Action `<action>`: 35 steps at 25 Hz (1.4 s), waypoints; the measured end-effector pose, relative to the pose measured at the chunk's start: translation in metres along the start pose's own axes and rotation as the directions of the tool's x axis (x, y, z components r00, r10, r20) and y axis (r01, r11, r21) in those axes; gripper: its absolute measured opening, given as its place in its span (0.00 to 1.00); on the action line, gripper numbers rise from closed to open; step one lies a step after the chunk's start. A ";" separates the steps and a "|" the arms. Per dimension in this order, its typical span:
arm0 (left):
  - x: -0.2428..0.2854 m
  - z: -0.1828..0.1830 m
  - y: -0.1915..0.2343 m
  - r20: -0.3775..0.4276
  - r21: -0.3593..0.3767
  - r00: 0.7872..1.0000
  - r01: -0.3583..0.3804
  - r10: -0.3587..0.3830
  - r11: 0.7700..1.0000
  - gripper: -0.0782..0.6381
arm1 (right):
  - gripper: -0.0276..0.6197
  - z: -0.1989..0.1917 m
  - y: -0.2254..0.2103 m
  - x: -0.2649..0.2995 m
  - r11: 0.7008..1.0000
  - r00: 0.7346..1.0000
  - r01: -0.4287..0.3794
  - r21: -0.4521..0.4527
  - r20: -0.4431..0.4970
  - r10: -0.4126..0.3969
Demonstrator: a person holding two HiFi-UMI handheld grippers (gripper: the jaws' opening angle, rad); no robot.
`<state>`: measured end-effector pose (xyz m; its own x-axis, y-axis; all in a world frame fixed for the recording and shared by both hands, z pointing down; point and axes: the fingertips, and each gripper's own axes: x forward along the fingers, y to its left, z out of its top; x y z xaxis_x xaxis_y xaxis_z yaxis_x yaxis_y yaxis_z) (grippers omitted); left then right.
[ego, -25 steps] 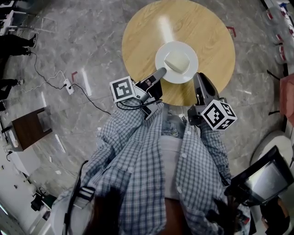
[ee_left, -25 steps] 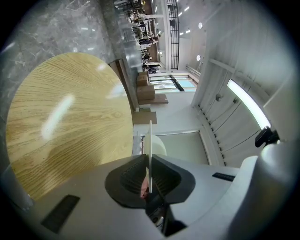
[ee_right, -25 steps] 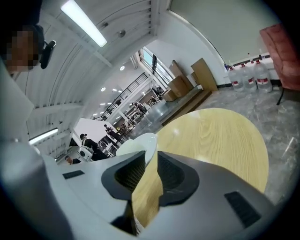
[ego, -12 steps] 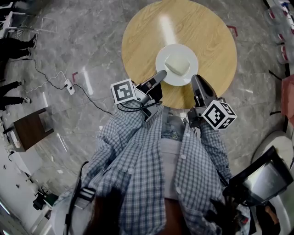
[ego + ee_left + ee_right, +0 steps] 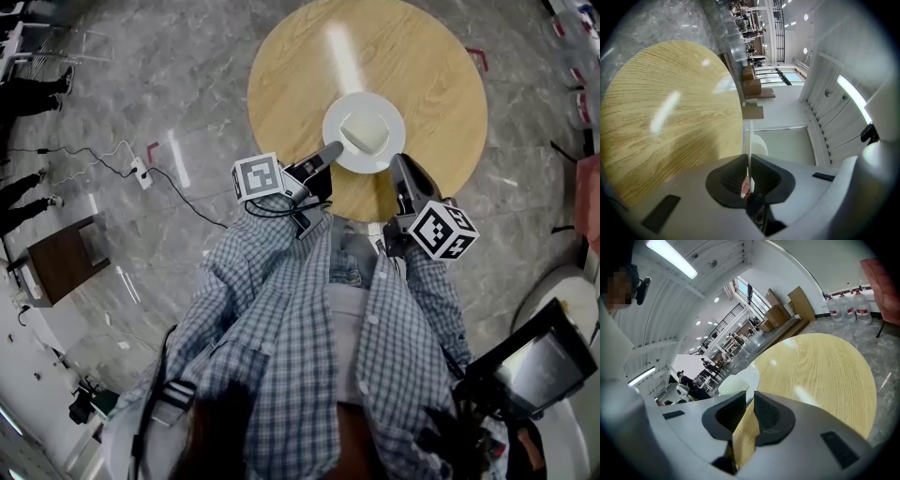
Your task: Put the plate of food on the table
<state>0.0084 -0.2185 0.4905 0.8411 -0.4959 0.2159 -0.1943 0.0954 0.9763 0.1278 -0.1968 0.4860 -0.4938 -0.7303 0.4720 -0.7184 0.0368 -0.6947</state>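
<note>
A white plate (image 5: pixel 382 157) with a pale lump of food (image 5: pixel 364 132) is over the near part of the round wooden table (image 5: pixel 422 66). My left gripper (image 5: pixel 333 148) is shut on the plate's near-left rim. In the left gripper view the rim (image 5: pixel 750 140) runs edge-on between the jaws of that gripper (image 5: pixel 748 164). My right gripper (image 5: pixel 398 161) sits at the plate's near-right edge. In the right gripper view its jaws (image 5: pixel 750 398) stand slightly apart with only the table (image 5: pixel 820 371) showing through the gap. The plate (image 5: pixel 740 378) lies just beyond the left jaw. Whether the plate touches the table I cannot tell.
A power strip with cables (image 5: pixel 141 173) lies on the marble floor at the left. A small dark side table (image 5: pixel 56 262) stands further left, with people's legs (image 5: pixel 33 89) at the far left. Water bottles (image 5: pixel 574 66) stand at the right, and a black chair (image 5: pixel 534 366) is at the bottom right.
Both grippers and the plate have sunk toward the tabletop. The plate looks a little smaller and has shifted slightly right. The left gripper has kept its grip on the rim.
</note>
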 end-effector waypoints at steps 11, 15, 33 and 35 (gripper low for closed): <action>0.003 0.006 0.034 -0.021 -0.054 0.999 -0.039 0.038 0.998 0.14 | 0.13 -0.020 -0.019 0.023 1.000 0.999 0.018 0.017 -0.050 -0.017; 0.005 0.005 0.046 -0.031 -0.069 0.998 -0.055 0.053 0.996 0.14 | 0.14 -0.026 -0.026 0.027 0.999 0.997 0.036 -0.004 -0.068 -0.037; 0.017 -0.004 0.091 -0.090 -0.067 0.985 -0.150 0.144 0.986 0.14 | 0.13 -0.050 -0.059 0.041 0.990 0.981 0.130 -0.056 -0.135 -0.137; 0.019 -0.004 0.093 -0.093 -0.062 0.984 -0.155 0.149 0.986 0.14 | 0.13 -0.053 -0.062 0.041 0.988 0.979 0.142 -0.060 -0.139 -0.149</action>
<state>0.0082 -0.2151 0.5850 0.8458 -0.3938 0.3598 -0.2910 0.2246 0.9300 0.1263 -0.1932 0.5773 -0.4447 -0.6253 0.6413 -0.8095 -0.0259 -0.5866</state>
